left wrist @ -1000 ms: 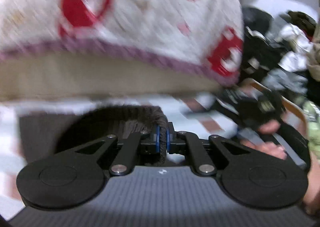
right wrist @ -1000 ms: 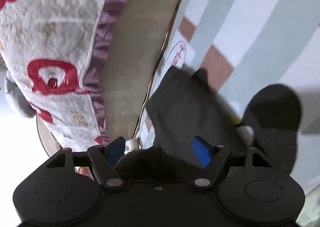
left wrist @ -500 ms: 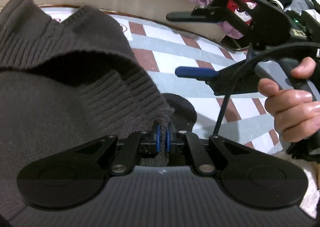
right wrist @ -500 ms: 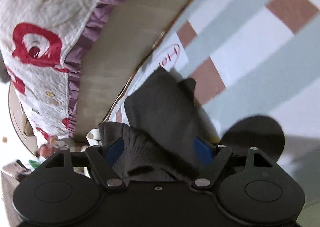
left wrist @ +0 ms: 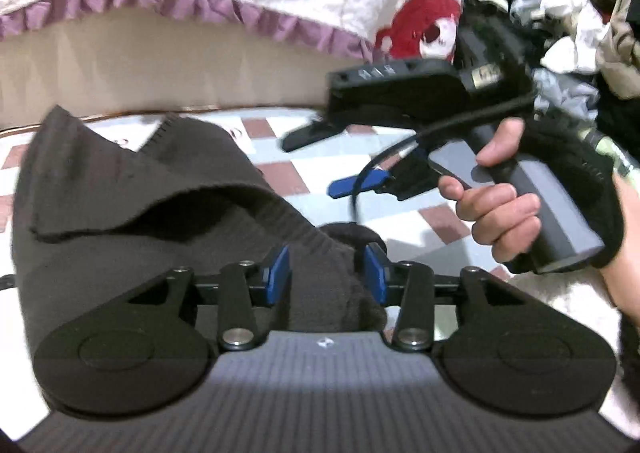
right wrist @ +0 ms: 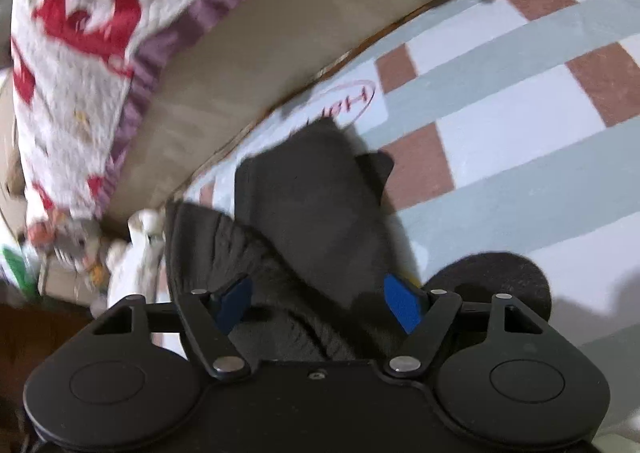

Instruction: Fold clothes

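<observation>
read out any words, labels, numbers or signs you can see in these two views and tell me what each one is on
Red oval stamp on the checked cloth, right wrist view: letters blurred, perhaps "H" among them, not readable.
White marks on top of the right gripper, left wrist view: too blurred to read.
Yellowish label on the same gripper's body: unreadable.
Small white logo on the left gripper's body: a symbol, no text.

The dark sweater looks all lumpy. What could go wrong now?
1. The dark sweater is bunched, with one flap doubled over, so pressing it flat now could set a crooked fold.
2. The left hand-held gripper is open around a thick ribbed wad; closing could grab extra layers.
3. The right hand-held gripper is open too, so nothing grips the cloth.
</observation>
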{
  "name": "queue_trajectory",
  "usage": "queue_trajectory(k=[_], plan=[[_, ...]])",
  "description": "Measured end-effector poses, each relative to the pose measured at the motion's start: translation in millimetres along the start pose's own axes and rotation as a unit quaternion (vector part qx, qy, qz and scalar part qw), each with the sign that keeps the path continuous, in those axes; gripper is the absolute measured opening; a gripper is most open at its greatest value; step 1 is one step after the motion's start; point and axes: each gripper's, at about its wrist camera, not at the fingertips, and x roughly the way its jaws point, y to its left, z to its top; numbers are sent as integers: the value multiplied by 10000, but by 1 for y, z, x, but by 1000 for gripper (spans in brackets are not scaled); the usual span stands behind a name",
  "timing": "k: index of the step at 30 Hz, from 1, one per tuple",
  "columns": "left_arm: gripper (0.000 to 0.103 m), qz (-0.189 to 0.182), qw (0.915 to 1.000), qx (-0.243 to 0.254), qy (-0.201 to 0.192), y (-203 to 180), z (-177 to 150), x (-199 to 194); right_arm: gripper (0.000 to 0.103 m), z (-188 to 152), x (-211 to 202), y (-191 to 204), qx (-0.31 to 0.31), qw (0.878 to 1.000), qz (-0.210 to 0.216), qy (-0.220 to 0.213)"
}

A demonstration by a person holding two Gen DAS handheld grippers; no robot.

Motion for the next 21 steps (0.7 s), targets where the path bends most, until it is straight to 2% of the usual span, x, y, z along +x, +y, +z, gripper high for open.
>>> queue_trajectory(k=[1,2,3,4,6,7,9,11,13,17,19,21], plan=[[42,62,9999,-94,-82,6,-1,-2,75,0,-2,-1,30,10000,-47,-23],[49,278,9993,-179,-144,13,-3,-5,74,0,-4,-2,60,9999,-95,-46],[61,530,9984,-174,-114,17,-3,-7,74,1,-5,-3,90,9998,-142,-68],[62,653,9978,-124,-50,20,-6,-7,74,0,-5,-3,90,9997,-201,-61],[62,444,9988,-119,180,29,-8,0,74,-1,-2,1,2,9997,-247,30],[62,210,9988,-231,382,32,-11,6,74,-1,-1,3,8,9999,-156,65],[60,-426,9941,-641,763,34,-20,20,74,0,-2,3,137,9995,248,129],[60,-881,9882,-873,898,27,-30,30,74,1,-5,0,362,9958,826,156],[60,-1022,9888,-656,873,13,-34,34,74,2,-9,-3,495,9908,1253,145],[60,-1097,9910,-151,751,-1,-30,31,75,-1,-9,6,171,9933,1116,242],[62,-1291,9891,-119,701,-2,-27,26,74,-4,-6,15,-107,9934,1075,383],[62,-1257,9883,-173,842,2,-26,27,74,-8,-5,26,-449,9914,1123,491]])
